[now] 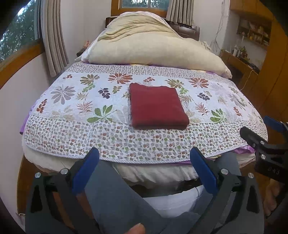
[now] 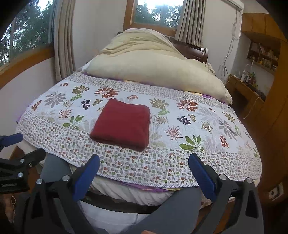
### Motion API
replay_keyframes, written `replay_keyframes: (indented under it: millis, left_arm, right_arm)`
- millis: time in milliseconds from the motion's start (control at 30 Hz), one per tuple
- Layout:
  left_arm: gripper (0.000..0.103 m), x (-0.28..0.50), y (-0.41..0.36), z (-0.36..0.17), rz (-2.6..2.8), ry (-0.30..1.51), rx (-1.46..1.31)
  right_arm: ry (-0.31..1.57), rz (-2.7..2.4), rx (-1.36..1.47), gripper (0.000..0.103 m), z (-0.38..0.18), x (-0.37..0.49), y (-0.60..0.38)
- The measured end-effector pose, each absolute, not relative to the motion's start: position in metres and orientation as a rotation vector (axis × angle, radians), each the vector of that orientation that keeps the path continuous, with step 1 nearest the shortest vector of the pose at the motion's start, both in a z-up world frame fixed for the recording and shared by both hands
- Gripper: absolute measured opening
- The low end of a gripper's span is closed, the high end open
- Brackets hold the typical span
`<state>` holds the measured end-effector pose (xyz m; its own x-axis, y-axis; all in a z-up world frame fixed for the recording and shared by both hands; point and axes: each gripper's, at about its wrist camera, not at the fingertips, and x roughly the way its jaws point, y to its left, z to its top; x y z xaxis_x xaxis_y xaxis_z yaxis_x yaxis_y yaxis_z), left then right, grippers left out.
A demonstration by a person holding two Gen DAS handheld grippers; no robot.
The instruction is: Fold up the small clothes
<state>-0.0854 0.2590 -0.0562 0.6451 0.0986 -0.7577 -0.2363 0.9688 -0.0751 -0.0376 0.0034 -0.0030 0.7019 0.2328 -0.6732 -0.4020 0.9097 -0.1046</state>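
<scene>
You get soft, even daylight from the side window and the far window — shadows stay faint. Fisheye distortion bends your edges, black vignette fills the corners, and the shelf looks blurred.

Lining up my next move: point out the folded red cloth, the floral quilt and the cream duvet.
red cloth (image 1: 157,106), left wrist view, top face.
floral quilt (image 1: 75,100), left wrist view, bare patch.
cream duvet (image 2: 149,72), right wrist view, front bulge.

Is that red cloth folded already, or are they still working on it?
It looks done: the red cloth lies as a neat flat rectangle on the floral quilt. Nothing is in hand; the left gripper and right gripper are both open and off the bed. No other clothes show.
</scene>
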Motion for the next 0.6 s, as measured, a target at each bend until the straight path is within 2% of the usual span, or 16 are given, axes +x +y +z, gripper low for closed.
replay_keyframes:
  millis: [600]
  left_arm:
    - [0.1, -0.083, 0.2529, -0.058, 0.183, 0.852, -0.167]
  right_arm:
    - [0.706, 0.371, -0.231, 0.099, -0.0072, -0.0356, -0.0002]
